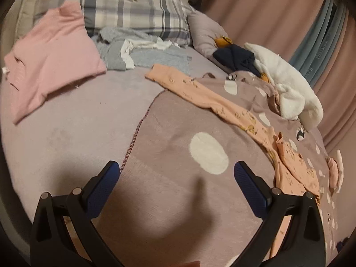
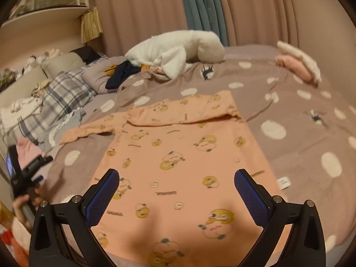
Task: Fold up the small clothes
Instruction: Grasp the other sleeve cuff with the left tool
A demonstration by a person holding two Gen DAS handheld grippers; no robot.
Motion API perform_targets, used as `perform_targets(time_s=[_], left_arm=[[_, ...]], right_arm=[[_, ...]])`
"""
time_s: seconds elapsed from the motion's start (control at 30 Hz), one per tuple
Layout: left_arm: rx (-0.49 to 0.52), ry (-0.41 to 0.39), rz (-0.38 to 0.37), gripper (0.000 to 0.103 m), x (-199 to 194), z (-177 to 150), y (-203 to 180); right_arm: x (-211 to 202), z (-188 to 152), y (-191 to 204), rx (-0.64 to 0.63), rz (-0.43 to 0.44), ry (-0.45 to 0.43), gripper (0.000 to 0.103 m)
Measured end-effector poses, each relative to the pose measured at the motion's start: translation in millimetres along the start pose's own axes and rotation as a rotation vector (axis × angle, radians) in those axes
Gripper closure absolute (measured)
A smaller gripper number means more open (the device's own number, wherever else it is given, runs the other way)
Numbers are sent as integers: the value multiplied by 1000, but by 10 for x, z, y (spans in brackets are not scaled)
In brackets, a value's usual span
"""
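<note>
A small peach shirt (image 2: 178,162) with yellow cartoon prints lies flat on a mauve blanket with white dots (image 2: 300,120). Its right sleeve is folded across the top; its left sleeve (image 2: 89,131) stretches out to the left. My right gripper (image 2: 176,182) is open and empty just above the shirt's lower part. My left gripper (image 1: 176,173) is open and empty above the blanket (image 1: 178,133), left of the shirt, whose sleeve (image 1: 200,93) runs across its view. In the right wrist view the left gripper (image 2: 26,173) shows at the far left, held by a hand.
A folded pink garment (image 1: 55,55) and a heap of grey clothes (image 1: 142,53) lie at the back left by a plaid pillow (image 1: 138,13). A white plush garment (image 2: 175,51) and a dark cloth (image 2: 120,73) lie at the blanket's far side. Curtains (image 2: 244,11) hang behind.
</note>
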State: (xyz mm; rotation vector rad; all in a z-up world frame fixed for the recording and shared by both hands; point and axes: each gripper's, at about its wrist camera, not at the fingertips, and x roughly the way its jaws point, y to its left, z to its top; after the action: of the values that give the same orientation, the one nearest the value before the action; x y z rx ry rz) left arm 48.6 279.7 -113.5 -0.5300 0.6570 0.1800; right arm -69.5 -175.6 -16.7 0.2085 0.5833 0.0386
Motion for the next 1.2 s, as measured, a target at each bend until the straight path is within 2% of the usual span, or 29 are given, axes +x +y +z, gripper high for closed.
perform_targets(time_s=[0.2, 0.3, 0.5, 0.57, 0.7, 0.77, 0.83, 0.93, 0.97, 1.07, 1.13, 1.2], left_arm=[[-41, 10, 35, 0, 37, 25, 199], [-49, 6, 26, 0, 9, 18, 192], [-29, 29, 77, 0, 125, -10, 159], [15, 48, 105, 0, 154, -22, 112], [191, 95, 164, 0, 217, -102, -18], [207, 109, 164, 0, 223, -90, -8], [148, 121, 106, 1, 216, -3, 39], [-15, 155, -124, 1, 235, 260, 145], [-66, 164, -175, 1, 258, 356, 174], [-110, 159, -262, 1, 388, 615, 217], [-145, 188, -325, 1, 553, 776, 235], [-246, 211, -395, 2, 721, 882, 309]], right_arm=[[96, -120, -11, 66, 32, 81, 0], [89, -140, -22, 80, 21, 89, 0], [69, -129, -54, 84, 10, 90, 0], [66, -126, -80, 88, 1, 95, 0], [88, -127, -123, 89, -11, 111, 0], [108, -137, -148, 98, -19, 118, 0], [154, -143, -167, 108, -24, 130, 0], [233, -154, -195, 123, -24, 156, 0], [258, -159, -194, 123, -24, 164, 0], [345, -176, -210, 112, -41, 199, 0], [377, -174, -227, 114, -62, 212, 0], [388, -152, -232, 110, -74, 224, 0]])
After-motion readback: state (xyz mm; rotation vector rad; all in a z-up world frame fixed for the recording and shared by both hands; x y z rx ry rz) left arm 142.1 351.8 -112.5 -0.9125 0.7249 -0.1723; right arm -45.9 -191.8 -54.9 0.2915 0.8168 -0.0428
